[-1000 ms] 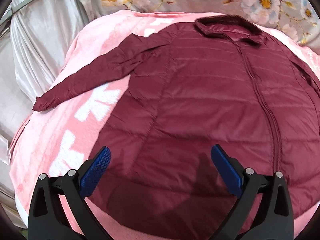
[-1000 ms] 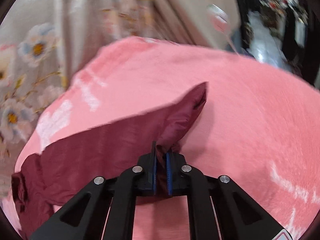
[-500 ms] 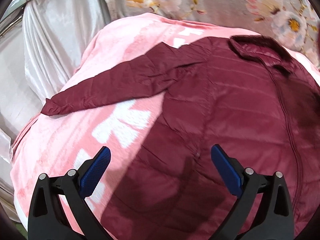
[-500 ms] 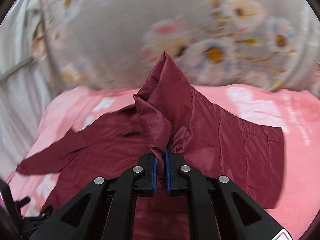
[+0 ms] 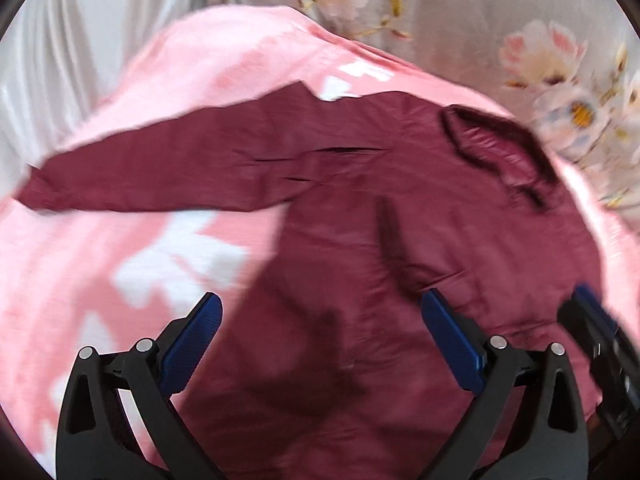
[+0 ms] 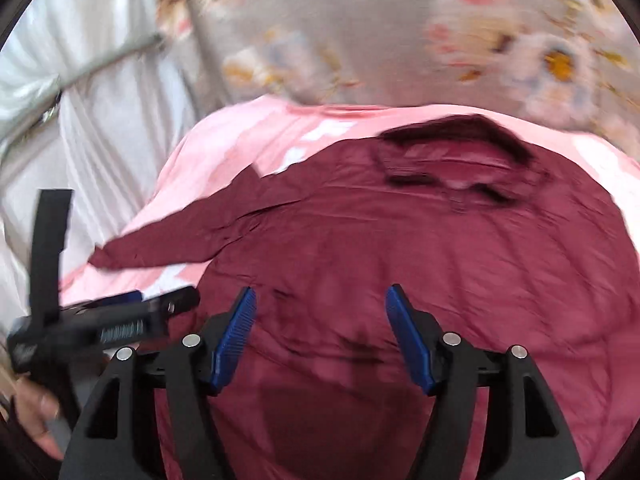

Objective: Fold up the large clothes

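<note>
A dark red quilted jacket [image 5: 400, 240] lies flat on a pink blanket [image 5: 120, 272], collar [image 5: 496, 148] at the far right, left sleeve [image 5: 160, 172] stretched out to the left. My left gripper [image 5: 320, 332] is open and empty above the jacket's body. My right gripper [image 6: 320, 328] is open and empty above the jacket [image 6: 440, 260]; the right sleeve lies folded over the body. The right gripper shows at the right edge of the left wrist view [image 5: 600, 340], and the left gripper at the left of the right wrist view [image 6: 120, 320].
A floral grey curtain [image 5: 480, 20] hangs behind the bed. White satin fabric [image 6: 80, 120] drapes on the left with a metal rail [image 6: 100, 60]. The pink blanket [image 6: 224, 152] has white patterns.
My right gripper has opened and let go of the right sleeve, which now lies folded over the jacket. Both views have swung left, and each gripper now appears in the other's view.
</note>
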`<control>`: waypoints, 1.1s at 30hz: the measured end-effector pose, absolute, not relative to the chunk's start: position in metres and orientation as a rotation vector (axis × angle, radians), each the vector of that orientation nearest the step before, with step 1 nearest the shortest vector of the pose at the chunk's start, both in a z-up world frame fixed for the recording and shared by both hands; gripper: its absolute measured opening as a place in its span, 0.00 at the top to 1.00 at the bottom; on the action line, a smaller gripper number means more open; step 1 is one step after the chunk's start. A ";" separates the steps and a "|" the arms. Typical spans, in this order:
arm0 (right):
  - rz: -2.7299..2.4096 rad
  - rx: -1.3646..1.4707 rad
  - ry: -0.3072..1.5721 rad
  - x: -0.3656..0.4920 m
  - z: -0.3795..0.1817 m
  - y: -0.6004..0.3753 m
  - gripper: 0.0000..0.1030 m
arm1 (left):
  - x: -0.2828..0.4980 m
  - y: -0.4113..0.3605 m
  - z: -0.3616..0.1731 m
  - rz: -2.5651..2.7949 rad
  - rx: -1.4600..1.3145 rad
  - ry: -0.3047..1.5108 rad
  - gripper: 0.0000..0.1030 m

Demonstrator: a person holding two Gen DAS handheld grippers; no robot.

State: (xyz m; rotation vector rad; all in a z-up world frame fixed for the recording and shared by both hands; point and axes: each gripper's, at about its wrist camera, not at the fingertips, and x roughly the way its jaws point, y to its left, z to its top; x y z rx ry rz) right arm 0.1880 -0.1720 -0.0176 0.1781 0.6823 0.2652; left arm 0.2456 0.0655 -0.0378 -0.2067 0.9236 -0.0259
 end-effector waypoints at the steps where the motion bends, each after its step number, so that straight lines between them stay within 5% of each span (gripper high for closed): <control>1: 0.226 0.216 0.678 0.181 -0.017 -0.190 0.36 | 0.251 0.061 -0.040 -0.060 -0.238 0.934 0.05; 7: -0.037 0.423 0.720 0.165 -0.034 -0.289 0.36 | 0.281 0.030 -0.067 -0.223 -0.449 1.070 0.08; 9: -0.094 0.513 0.734 0.166 -0.043 -0.319 0.36 | 0.287 0.021 -0.072 -0.261 -0.488 1.093 0.22; 11: -0.137 0.614 0.743 0.170 -0.052 -0.346 0.36 | 0.294 0.014 -0.075 -0.302 -0.505 1.111 0.59; 13: -0.158 0.720 0.731 0.175 -0.061 -0.374 0.39 | 0.302 0.016 -0.075 -0.328 -0.518 1.116 0.85; 14: -0.163 0.747 0.726 0.178 -0.063 -0.382 0.41 | 0.305 0.019 -0.072 -0.331 -0.522 1.108 0.89; 18: -0.196 0.837 0.717 0.197 -0.075 -0.417 0.48 | 0.313 0.035 -0.048 -0.271 -0.482 1.005 0.95; 21: -0.219 0.911 0.721 0.211 -0.090 -0.435 0.62 | 0.318 0.044 -0.036 -0.254 -0.452 0.960 0.96; 25: -0.215 0.963 0.700 0.223 -0.090 -0.446 0.96 | 0.329 0.039 -0.038 -0.225 -0.390 0.955 0.97; 29: -0.151 0.822 0.472 0.198 -0.034 -0.436 0.99 | 0.325 0.041 -0.045 -0.183 -0.351 0.938 0.97; 33: -0.289 0.657 0.637 0.216 -0.059 -0.431 1.00 | 0.327 0.038 -0.090 -0.179 -0.346 1.037 0.97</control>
